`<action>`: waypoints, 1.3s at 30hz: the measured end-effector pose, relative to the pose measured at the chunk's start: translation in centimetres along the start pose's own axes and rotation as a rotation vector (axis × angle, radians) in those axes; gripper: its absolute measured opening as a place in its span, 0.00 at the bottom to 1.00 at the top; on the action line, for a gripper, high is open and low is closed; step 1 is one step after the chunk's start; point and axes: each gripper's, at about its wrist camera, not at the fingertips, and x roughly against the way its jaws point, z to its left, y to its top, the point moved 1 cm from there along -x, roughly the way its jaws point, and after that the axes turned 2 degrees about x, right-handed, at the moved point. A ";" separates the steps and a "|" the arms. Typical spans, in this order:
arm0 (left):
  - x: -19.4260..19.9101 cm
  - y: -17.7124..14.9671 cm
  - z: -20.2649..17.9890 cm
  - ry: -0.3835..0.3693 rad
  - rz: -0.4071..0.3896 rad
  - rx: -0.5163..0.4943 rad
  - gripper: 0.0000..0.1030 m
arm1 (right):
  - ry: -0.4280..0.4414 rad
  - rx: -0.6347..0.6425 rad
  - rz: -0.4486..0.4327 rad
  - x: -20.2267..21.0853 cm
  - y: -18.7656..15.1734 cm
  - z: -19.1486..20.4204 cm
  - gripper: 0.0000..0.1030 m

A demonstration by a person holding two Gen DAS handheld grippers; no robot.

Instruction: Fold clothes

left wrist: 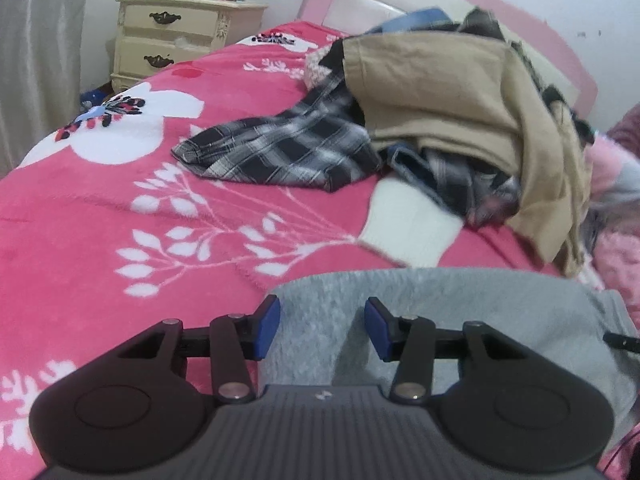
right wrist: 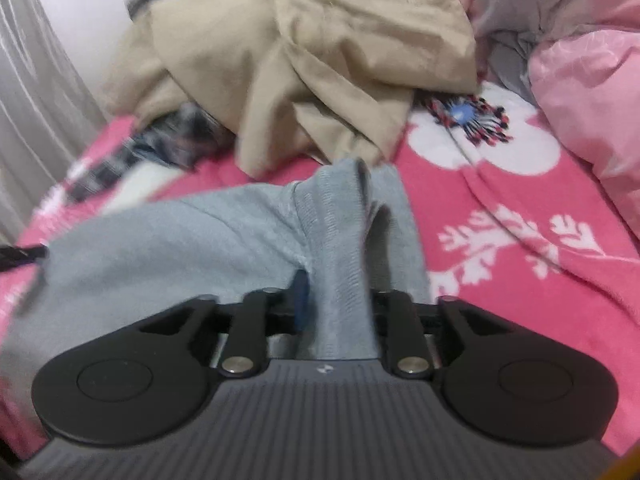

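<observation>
A grey sweat garment lies on the pink flowered blanket right in front of me. My left gripper hovers over its near left edge, blue pads apart with nothing pinched. In the right wrist view, a ribbed fold of the grey garment rises in a ridge and fills the gap between my right gripper's fingers, which hold it. A black drawstring trails off at the left.
A pile of clothes lies further up the bed: a tan garment, a black-and-white plaid one and a white one. A cream nightstand stands at the far left. A pink duvet bunches at the right.
</observation>
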 end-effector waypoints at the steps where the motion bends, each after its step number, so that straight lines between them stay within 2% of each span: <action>1: 0.0 0.0 -0.1 0.004 -0.001 -0.005 0.46 | 0.006 -0.042 -0.002 0.0 -0.1 -0.7 0.44; 4: 0.6 0.2 0.2 -0.002 -0.008 0.015 0.46 | -0.029 -0.086 0.014 1.6 0.6 -0.8 0.53; 7: 1.3 0.6 0.7 -0.010 -0.023 0.051 0.46 | -0.151 0.035 -0.068 5.2 1.0 1.7 0.58; 8: 1.6 0.7 0.8 -0.016 -0.031 0.055 0.46 | -0.162 0.085 -0.102 6.4 1.0 2.7 0.58; 10: 2.1 0.9 0.7 -0.042 -0.044 0.059 0.45 | -0.125 0.171 -0.164 7.7 0.9 4.8 0.57; 11: 2.3 1.0 0.6 -0.062 -0.048 0.057 0.45 | -0.094 0.206 -0.186 7.9 0.8 5.7 0.55; 13: 2.6 0.9 0.3 -0.097 -0.048 0.042 0.45 | -0.061 0.219 -0.181 6.4 0.9 6.6 0.16; 15: 1.7 0.6 -0.1 -0.104 -0.008 0.021 0.45 | -0.080 0.181 -0.126 3.3 1.2 6.5 0.11; 17: 0.9 0.2 -0.4 -0.108 0.032 0.002 0.45 | -0.142 0.137 -0.040 -0.4 1.1 5.2 0.01; 18: 0.4 0.0 -0.4 -0.096 0.051 0.001 0.43 | -0.150 0.108 -0.015 -1.7 1.0 4.2 0.01; 20: -0.2 -0.2 -0.4 -0.078 0.067 -0.002 0.41 | -0.169 0.086 -0.018 -1.5 1.6 4.2 0.00; 22: 0.3 0.1 -0.3 -0.093 0.057 0.015 0.41 | -0.206 0.184 -0.055 0.6 1.8 6.8 0.07; 23: 0.5 0.2 -0.2 -0.101 0.051 0.023 0.41 | -0.212 0.252 -0.085 1.9 1.6 8.4 0.07; 24: 0.8 0.4 -0.2 -0.110 0.043 0.028 0.41 | -0.194 0.310 -0.120 3.5 1.3 10.0 0.07; 26: 1.3 0.6 -0.3 -0.110 0.028 0.022 0.41 | -0.064 0.365 -0.141 6.5 0.1 13.4 0.07; 28: 2.0 0.8 -0.8 -0.111 0.022 0.005 0.41 | 0.089 0.415 -0.101 8.2 -1.9 16.5 0.06; 31: 4.3 0.5 -1.6 -0.132 0.021 -0.027 0.41 | 0.206 0.534 -0.042 9.1 -5.5 21.0 0.06; 34: 7.4 -0.6 -3.0 -0.165 0.014 -0.107 0.43 | 0.279 0.668 0.007 8.7 -7.9 24.2 0.07; 36: 9.0 -2.2 -3.8 -0.182 0.006 -0.187 0.43 | 0.310 0.802 -0.004 8.7 -8.9 26.0 0.08; 38: 9.7 -4.0 -4.1 -0.215 0.011 -0.232 0.43 | 0.299 0.938 -0.020 8.3 -9.7 27.4 0.14; 39: 9.8 -4.9 -4.0 -0.240 0.016 -0.240 0.42 | 0.283 0.992 -0.016 7.9 -10.0 27.8 0.20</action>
